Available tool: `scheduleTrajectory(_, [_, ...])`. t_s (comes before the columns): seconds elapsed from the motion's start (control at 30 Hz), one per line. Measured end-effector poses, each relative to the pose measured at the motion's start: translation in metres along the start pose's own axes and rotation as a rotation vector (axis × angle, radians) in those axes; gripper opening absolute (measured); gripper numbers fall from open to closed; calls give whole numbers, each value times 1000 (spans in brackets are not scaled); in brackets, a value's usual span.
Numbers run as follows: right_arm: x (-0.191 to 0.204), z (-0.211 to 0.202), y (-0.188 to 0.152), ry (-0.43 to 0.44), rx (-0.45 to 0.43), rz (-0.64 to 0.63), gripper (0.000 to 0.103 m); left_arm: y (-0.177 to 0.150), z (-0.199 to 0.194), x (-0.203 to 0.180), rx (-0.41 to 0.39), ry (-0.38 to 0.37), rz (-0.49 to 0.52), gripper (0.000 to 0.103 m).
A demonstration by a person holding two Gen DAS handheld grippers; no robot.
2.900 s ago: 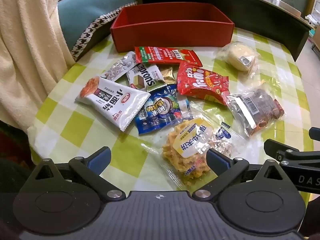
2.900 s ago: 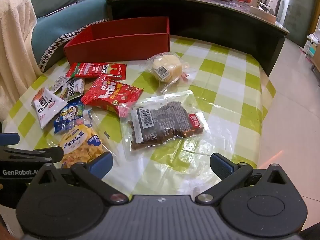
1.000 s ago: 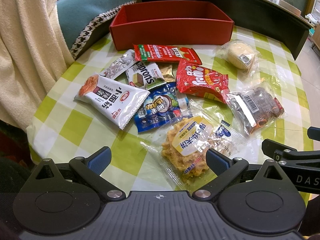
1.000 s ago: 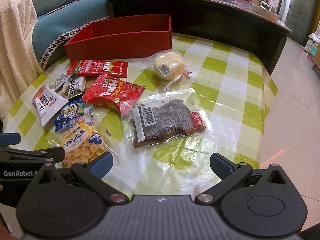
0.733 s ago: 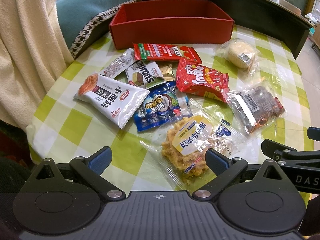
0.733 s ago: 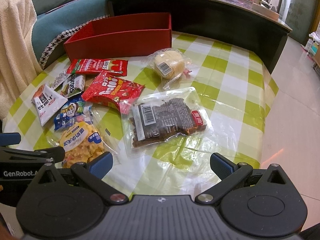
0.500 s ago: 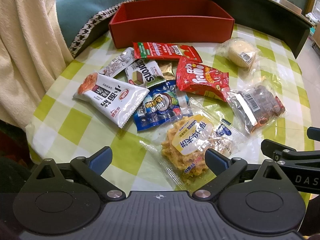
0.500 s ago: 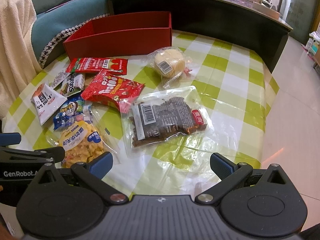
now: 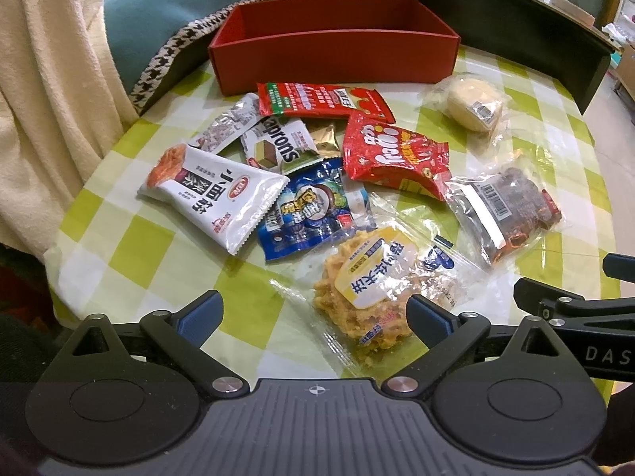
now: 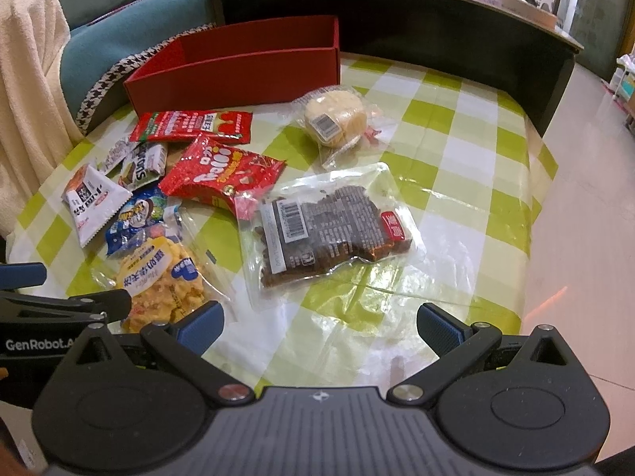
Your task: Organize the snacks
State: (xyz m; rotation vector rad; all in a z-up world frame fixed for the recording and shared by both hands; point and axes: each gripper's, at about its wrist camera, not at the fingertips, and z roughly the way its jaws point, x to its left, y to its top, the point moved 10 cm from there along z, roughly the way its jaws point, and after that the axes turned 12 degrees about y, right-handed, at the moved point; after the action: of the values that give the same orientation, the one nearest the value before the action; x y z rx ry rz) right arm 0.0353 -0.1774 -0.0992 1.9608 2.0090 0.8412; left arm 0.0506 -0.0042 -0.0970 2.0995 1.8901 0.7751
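1. "Naprons", upside down and partly cut off, stands in dark letters on the small white wafer packet (image 9: 278, 146).
2. "小面筋" stands in large black characters on the white triangular packet (image 9: 216, 194).
3. "GenRobot.A…", cut off at the edge, stands in white on the left gripper's body (image 10: 37, 344), seen from the right wrist camera.
4. "DAS…", cut off at the frame edge, stands on the right gripper's body (image 9: 609, 354), seen from the left wrist camera.
5. Barcodes stand on the clear dark-snack bag (image 10: 291, 218) and the wrapped round bun (image 10: 325, 125); their digits are too small to read.
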Motion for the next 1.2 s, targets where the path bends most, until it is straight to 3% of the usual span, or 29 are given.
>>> scheduleTrajectory(0.2, [-10, -1, 1, 4, 6, 30, 103, 6, 0, -9, -7, -40, 50, 100])
scheduleTrajectory(0.43, [-35, -9, 8, 2, -11, 105, 103, 15, 5, -34, -16, -150, 216, 100])
scheduleTrajectory(0.67, [-40, -7, 19, 31, -12, 115, 103, 22, 23, -55, 63, -189, 175, 101])
scheduleTrajectory(0.77, [-43, -7, 23, 40, -15, 124, 103, 12, 33, -62, 79, -139, 239, 103])
scheduleTrajectory(0.93, [-42, -5, 29, 51, -11, 102, 103, 18, 45, -58, 101, -121, 160, 103])
scheduleTrajectory(1.03, [-43, -1, 31, 56, -1, 95, 103, 15, 53, -60, 98, -97, 208, 103])
scheduleTrajectory(1.2, [-39, 5, 32, 70, 15, 87, 103, 22, 64, -55, 124, -148, 168, 103])
